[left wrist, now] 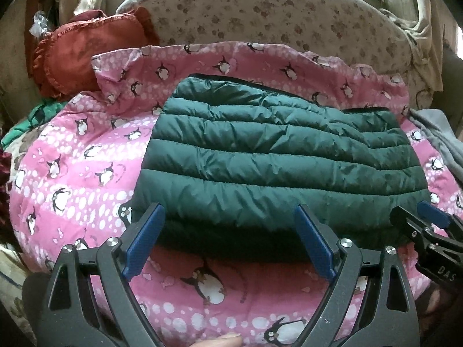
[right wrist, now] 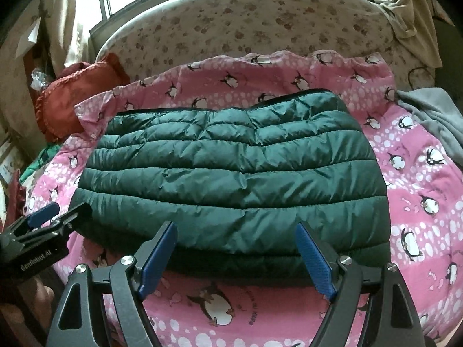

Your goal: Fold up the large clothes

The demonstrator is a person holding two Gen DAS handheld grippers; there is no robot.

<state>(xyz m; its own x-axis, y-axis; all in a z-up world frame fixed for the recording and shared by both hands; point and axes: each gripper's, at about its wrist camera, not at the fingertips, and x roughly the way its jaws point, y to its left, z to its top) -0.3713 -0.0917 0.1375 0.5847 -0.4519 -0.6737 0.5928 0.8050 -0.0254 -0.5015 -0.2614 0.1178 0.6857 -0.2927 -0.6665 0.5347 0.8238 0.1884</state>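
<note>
**Me:** While I look along my left claw (left wrist: 228, 240), its blue pads stand wide apart with nothing between them, hovering just short of the near edge of the green puffer jacket (left wrist: 277, 156). That jacket lies as a thick folded bundle in the middle of the pink penguin quilt (left wrist: 72, 173) on the bed. My right claw (left wrist: 416, 219) shows at the right, near the jacket's near right corner.

**Partner:** And from the other side?

**Me:** Along my right claw (right wrist: 235, 257) the pads are likewise spread and empty, just at the near hem of the jacket (right wrist: 231, 167). My left claw (right wrist: 58, 217) sits by its near left corner. A red cushion (right wrist: 75, 101) lies far left, a grey cloth (right wrist: 434, 121) far right.

**Partner:** So which step?

**Me:** I judge one fold is done and I'm between grips. Next, each claw would need to pinch a near corner through all the slippery layers, then carry the edge to the far side evenly.
</note>
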